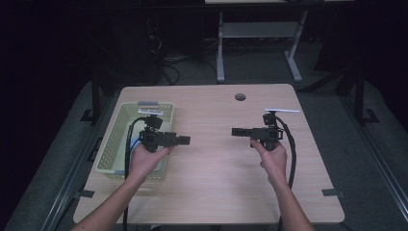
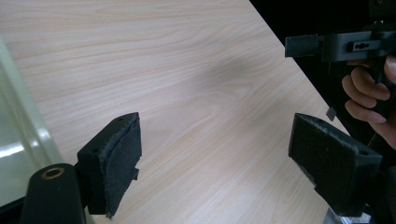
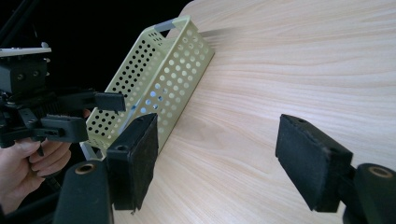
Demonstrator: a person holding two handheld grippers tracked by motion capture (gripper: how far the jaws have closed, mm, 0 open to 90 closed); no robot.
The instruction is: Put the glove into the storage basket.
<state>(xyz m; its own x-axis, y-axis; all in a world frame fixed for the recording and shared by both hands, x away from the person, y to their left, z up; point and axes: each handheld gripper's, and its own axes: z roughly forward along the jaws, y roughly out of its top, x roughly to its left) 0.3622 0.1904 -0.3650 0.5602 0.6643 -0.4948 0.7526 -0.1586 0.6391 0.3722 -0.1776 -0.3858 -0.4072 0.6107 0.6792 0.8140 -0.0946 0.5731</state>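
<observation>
Both hands hold the left tool (image 1: pixel 185 140) and right tool (image 1: pixel 236 131) above the table (image 1: pixel 216 183), jaws spread wide, gripping nothing.

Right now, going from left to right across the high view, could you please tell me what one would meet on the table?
Basket → left gripper → right gripper, with the round hole in the table farther back, roughly above the right gripper's tips.

basket (image 1: pixel 115 144) on table (image 1: pixel 216 192) at its left edge, round hole (image 1: pixel 240 96) near far edge
</observation>
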